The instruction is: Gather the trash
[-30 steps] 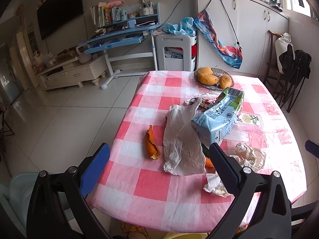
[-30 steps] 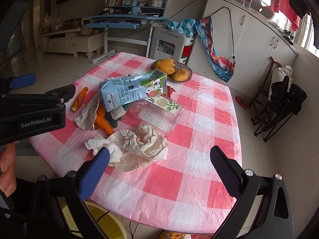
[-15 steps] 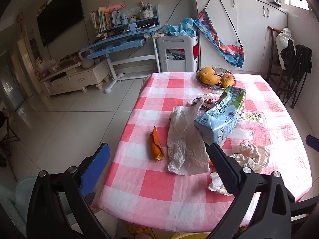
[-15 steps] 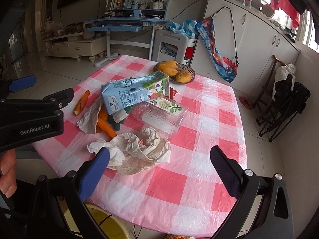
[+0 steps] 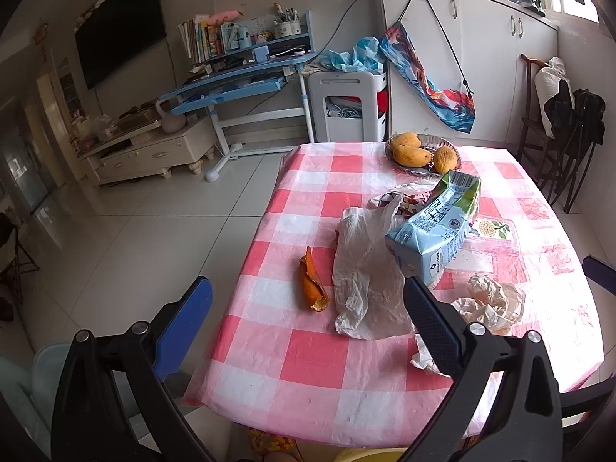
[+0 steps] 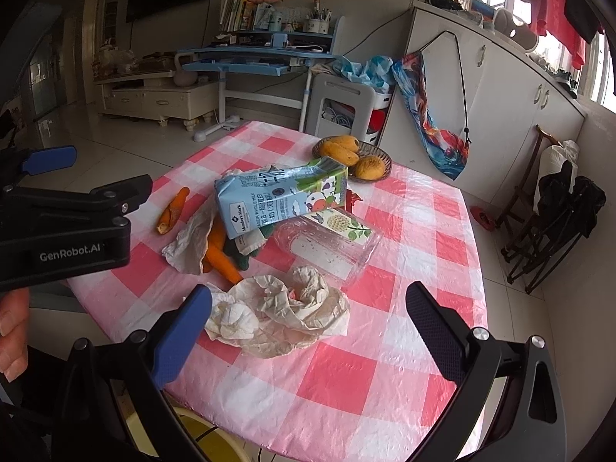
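Note:
Trash lies on a pink checked tablecloth (image 5: 308,362) (image 6: 385,377). A blue milk carton (image 5: 435,231) (image 6: 277,196) lies tilted on a white plastic bag (image 5: 365,277) (image 6: 188,238). An orange peel (image 5: 312,285) (image 6: 173,210) rests to the left of the bag. Crumpled paper (image 6: 285,315) (image 5: 492,300) sits near the front edge, with a clear plastic box (image 6: 331,246) behind it. My left gripper (image 5: 304,319) hangs open over the table's near left corner, nothing in it. My right gripper (image 6: 308,323) is open just above the crumpled paper.
A dish of mangoes (image 5: 421,152) (image 6: 352,154) stands at the table's far side. A yellow bin (image 6: 192,439) sits under the near edge. Folded chairs (image 6: 554,223) stand to the right, a blue desk (image 5: 235,81) and white cart (image 5: 348,107) behind. A hand (image 6: 13,331) holds the left gripper.
Both grippers have drawn back and risen a little, so the table looks smaller. Nothing on the table has moved and both grippers stayed open.

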The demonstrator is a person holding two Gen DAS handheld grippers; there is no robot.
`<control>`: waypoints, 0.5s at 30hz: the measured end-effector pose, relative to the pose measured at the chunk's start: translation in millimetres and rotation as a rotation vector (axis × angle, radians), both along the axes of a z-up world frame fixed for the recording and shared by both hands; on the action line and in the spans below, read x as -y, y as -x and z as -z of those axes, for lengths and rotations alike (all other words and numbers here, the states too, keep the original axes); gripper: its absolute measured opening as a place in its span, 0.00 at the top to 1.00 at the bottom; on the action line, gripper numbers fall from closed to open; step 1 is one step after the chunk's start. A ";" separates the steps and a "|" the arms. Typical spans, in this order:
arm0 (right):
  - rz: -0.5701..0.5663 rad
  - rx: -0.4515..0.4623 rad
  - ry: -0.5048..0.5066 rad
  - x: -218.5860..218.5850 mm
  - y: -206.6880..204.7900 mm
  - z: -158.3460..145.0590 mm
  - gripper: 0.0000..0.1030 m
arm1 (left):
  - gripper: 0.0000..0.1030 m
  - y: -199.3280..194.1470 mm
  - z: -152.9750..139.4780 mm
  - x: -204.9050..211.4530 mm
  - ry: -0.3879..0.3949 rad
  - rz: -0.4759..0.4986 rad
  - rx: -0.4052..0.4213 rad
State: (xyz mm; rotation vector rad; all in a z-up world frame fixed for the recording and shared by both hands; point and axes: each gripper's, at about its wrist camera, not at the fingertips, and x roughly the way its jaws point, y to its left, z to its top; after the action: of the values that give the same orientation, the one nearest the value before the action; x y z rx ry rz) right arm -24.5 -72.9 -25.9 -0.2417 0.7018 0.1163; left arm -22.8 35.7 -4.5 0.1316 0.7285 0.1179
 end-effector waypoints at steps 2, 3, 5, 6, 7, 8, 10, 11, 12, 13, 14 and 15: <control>-0.004 -0.002 -0.020 1.0 1.2 -1.9 0.06 | 0.07 0.0 -0.4 -0.5 -0.001 0.000 0.000; -0.005 -0.002 -0.029 1.6 1.9 -2.6 0.06 | 0.07 0.0 0.1 -0.1 0.000 0.000 0.000; -0.009 -0.002 -0.053 3.1 3.8 -4.4 0.06 | 0.07 0.1 0.0 -0.3 -0.001 0.000 -0.001; -0.010 -0.006 -0.053 3.6 3.3 -4.0 0.06 | 0.07 0.1 0.2 -0.1 0.000 0.000 -0.001; -0.012 -0.010 -0.053 4.0 3.0 -3.7 0.06 | 0.07 0.1 0.2 -0.1 0.000 0.000 0.000; -0.014 -0.010 -0.054 4.3 2.9 -3.5 0.06 | 0.07 0.1 0.0 -0.4 -0.001 0.000 -0.001; -0.014 -0.010 -0.057 4.7 3.2 -3.1 0.06 | 0.07 0.1 0.3 -0.1 0.000 0.000 -0.001; -0.014 -0.013 -0.056 5.0 3.3 -2.7 0.06 | 0.07 0.1 0.2 -0.2 0.000 0.000 -0.001; -0.016 -0.018 -0.053 5.6 3.1 -1.8 0.06 | 0.07 0.1 0.3 -0.2 0.000 -0.001 -0.001; -0.017 -0.019 -0.051 5.8 3.2 -1.3 0.06 | 0.07 0.0 0.3 -0.1 0.001 0.000 -0.001; -0.019 -0.027 -0.050 6.9 3.3 0.0 0.06 | 0.07 0.0 0.2 -0.4 0.001 -0.001 -0.002; -0.020 -0.029 -0.051 7.9 3.8 0.3 0.06 | 0.07 0.0 0.5 -0.1 0.001 -0.001 -0.002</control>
State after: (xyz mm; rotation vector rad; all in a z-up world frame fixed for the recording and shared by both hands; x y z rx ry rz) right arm -28.3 -80.8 -26.2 -0.1987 0.7245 0.1571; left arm -22.8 35.9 -4.9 0.1305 0.7305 0.1184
